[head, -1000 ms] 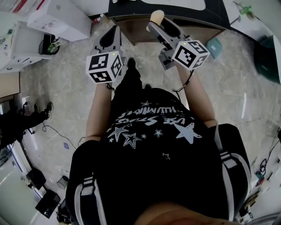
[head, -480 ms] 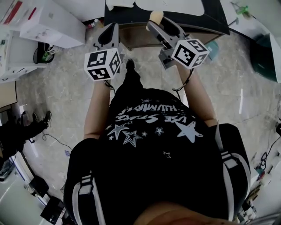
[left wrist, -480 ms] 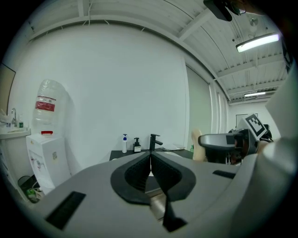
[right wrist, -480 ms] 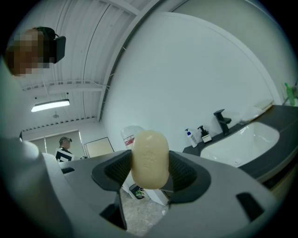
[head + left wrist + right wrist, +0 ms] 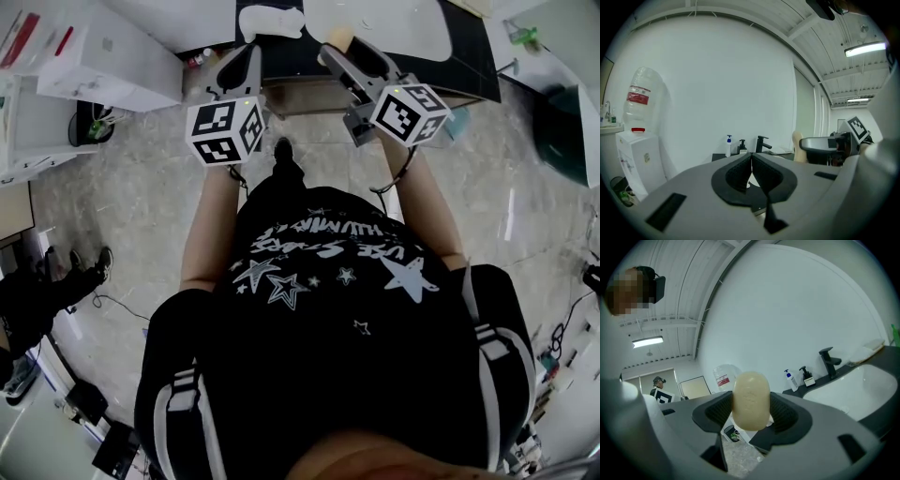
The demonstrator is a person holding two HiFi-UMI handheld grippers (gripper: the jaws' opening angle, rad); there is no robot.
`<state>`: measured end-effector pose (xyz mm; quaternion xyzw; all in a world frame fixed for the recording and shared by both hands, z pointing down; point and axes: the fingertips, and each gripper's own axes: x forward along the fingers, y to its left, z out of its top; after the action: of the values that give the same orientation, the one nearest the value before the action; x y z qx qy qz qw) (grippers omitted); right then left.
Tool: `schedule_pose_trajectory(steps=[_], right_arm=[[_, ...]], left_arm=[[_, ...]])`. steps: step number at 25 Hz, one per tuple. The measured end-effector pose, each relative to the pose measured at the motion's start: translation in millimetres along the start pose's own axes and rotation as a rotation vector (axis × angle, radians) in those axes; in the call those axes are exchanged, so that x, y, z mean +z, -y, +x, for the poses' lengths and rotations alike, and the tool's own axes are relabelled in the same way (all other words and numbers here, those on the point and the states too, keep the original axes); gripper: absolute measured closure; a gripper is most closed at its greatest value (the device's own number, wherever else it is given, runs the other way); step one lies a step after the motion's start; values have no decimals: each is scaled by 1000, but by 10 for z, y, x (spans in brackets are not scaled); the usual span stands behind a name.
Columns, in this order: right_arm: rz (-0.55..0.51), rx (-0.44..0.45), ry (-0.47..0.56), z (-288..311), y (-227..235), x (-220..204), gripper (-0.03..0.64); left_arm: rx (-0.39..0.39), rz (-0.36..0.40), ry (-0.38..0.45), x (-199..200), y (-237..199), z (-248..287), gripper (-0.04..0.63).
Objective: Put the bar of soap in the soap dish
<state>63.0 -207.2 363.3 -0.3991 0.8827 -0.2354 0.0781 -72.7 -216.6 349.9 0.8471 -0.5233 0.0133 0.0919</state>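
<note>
The cream, oval bar of soap (image 5: 751, 400) stands upright between the pads of my right gripper (image 5: 751, 416), which is shut on it. In the head view the soap (image 5: 338, 37) pokes out at the tip of the right gripper (image 5: 337, 47), over the front edge of a dark counter (image 5: 466, 56). My left gripper (image 5: 249, 56) is beside it, to the left, at the same edge. Its jaws are shut with nothing between them (image 5: 751, 157). A white, dish-like object (image 5: 272, 21) lies on the counter just beyond the left gripper.
A white sink basin (image 5: 380, 23) is set in the counter, with a black faucet (image 5: 828, 360) and two pump bottles (image 5: 790, 379) behind it. A water dispenser (image 5: 640, 140) stands at the left. White boxes (image 5: 103, 56) sit on the stone floor (image 5: 131, 216).
Both grippers have moved forward to the counter's edge. More of the counter, the sink and the white object has come into view at the top. The soap stays held.
</note>
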Motion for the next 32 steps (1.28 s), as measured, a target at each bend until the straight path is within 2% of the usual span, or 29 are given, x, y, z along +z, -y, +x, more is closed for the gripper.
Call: schedule_pose_trajectory(steps=[8, 12, 24, 32], right_arm=[[-47, -27, -48, 672, 160, 74, 353], [-63, -40, -77, 1028, 313, 72, 353], [-96, -85, -128, 1593, 651, 6, 353], [-127, -53, -216, 1848, 823, -156, 353]], left_arm=[[-2, -36, -6, 98, -595, 450, 583], [-23, -31, -36, 37, -837, 723, 583], [-118, -20, -96, -119, -1145, 1289, 583], [-102, -39, -141, -258, -1268, 1486, 583]])
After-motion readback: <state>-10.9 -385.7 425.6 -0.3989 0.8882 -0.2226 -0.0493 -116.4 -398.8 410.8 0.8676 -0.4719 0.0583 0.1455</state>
